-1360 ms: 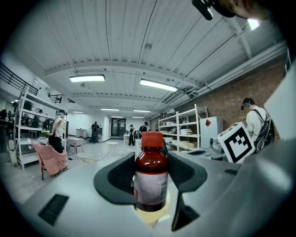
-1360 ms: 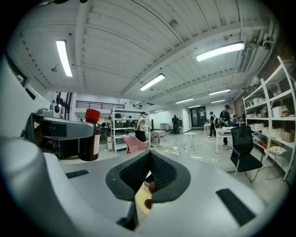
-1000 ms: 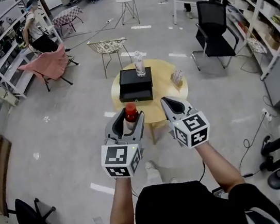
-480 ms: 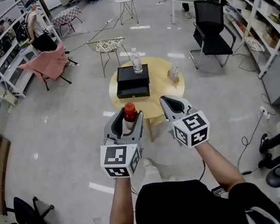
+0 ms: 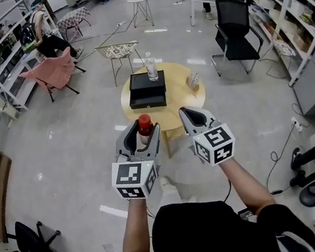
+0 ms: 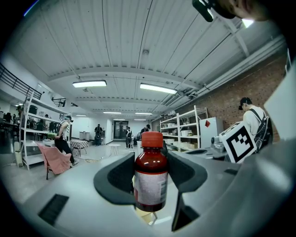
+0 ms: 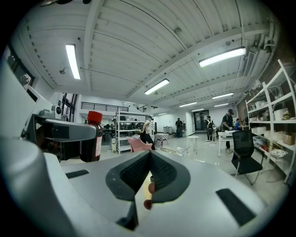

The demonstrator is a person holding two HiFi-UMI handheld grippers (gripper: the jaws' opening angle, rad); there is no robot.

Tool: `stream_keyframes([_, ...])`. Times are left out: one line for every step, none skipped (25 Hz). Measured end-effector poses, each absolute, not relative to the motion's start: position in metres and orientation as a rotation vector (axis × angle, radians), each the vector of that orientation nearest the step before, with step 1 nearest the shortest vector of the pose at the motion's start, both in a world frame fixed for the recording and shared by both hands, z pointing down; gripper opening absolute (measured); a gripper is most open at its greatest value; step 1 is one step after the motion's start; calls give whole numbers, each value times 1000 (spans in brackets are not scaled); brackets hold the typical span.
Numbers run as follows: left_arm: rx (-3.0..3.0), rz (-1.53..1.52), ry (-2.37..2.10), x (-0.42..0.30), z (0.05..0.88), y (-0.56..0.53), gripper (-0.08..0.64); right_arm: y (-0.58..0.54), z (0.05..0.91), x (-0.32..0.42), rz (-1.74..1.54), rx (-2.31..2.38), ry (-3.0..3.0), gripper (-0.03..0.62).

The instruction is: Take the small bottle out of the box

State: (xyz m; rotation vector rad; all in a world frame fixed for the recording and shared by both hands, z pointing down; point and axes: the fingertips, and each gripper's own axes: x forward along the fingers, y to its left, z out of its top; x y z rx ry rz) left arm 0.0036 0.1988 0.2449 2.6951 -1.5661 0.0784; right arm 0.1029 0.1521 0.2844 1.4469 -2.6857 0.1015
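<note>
- small bottle (image 6: pixel 150 178): dark red-brown glass, red cap, white label.
- box (image 5: pixel 147 89), upper centre: black.
- round table (image 5: pixel 186 103): pale yellow wood.
- left gripper (image 5: pixel 142 132) and right gripper (image 5: pixel 186 114): grey, with black-and-white square markers.

Grippers: 2, the left gripper (image 5: pixel 144 132) and the right gripper (image 5: pixel 185 114). Small bottle (image 5: pixel 144 123): 1. Black box (image 5: pixel 143 88): 1. Clear water bottle (image 5: pixel 151 69): 1. Round wooden table (image 5: pixel 185 97): 1. Chairs: 4, namely black office chair (image 5: pixel 236 34), wire chair (image 5: pixel 117 52), pink chair (image 5: pixel 55 70), dark chair (image 5: pixel 31 241) at lower left. White side table (image 5: pixel 143 0): 1. Background people too small to count.
</note>
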Motion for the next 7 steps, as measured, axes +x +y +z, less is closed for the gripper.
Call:
stream_keyframes([2696,77,-1566,4,245,199,224,152,284,104,103,1448,-2687,2])
stream_keyframes([2697,75,-1566,5,245,199,224,152,285,104,107,1449,-2689,2])
stream_keyframes([2698,73,-1565,5,245,198,224,152,284,105,111,1450,-2691,2])
stream_keyframes([2698,71,-1563,6,245,198,224,152,284,105,113,1452,-2691,2])
stream_keyframes([2699,70,-1561,6,245,198,224,152,284,106,115,1454,-2690,2])
stream_keyframes([2701,70,-1558,7,244,198,224,152,284,107,116,1456,-2689,2])
stream_keyframes([2702,69,-1555,8,244,198,224,152,284,108,117,1458,-2687,2])
